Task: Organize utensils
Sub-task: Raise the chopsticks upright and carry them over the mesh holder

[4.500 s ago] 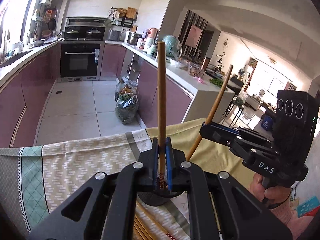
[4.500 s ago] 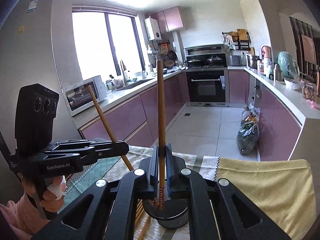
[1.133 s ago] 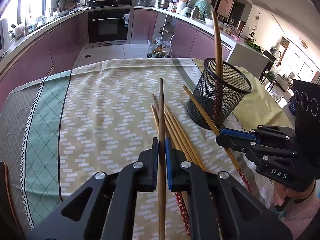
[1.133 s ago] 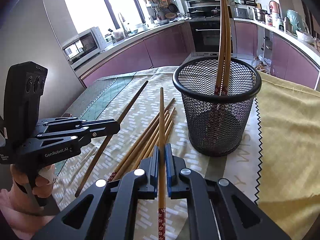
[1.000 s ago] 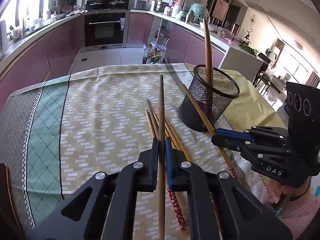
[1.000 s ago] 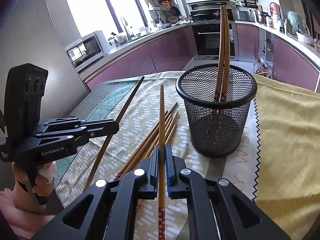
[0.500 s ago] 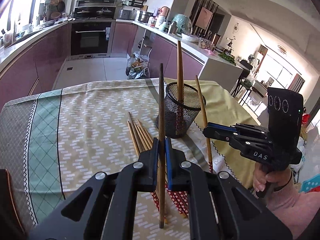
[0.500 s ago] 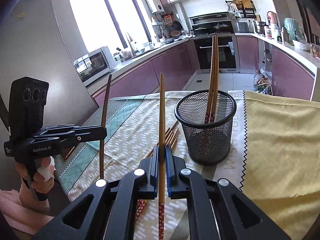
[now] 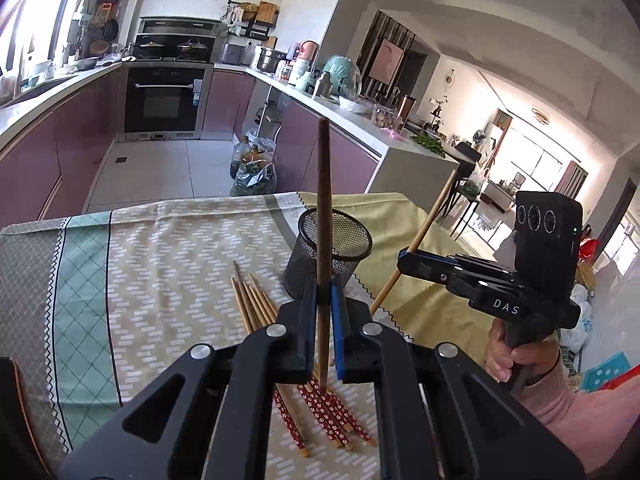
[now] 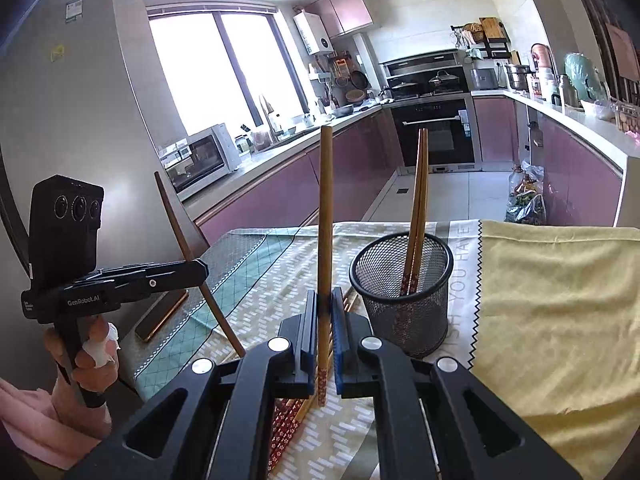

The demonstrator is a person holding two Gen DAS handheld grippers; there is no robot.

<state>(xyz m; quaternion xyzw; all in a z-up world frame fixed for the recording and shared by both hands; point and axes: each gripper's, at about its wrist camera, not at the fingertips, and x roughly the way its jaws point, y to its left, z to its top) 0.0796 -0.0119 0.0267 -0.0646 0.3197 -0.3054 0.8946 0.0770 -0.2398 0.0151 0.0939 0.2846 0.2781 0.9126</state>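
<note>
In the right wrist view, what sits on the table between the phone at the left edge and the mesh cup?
Only patterned tablecloth lies between the phone and the mesh cup, with loose chopsticks near the cup, mostly hidden behind the right gripper.

"DAS" on right gripper (image 9: 404,262); "GenRobot.AI" on left gripper (image 10: 202,270)

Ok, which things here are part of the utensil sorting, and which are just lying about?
Job:
left gripper with dark chopstick
right gripper with light chopstick
mesh holder
loose chopsticks

Lying about:
phone
tablecloth
yellow cloth
</note>
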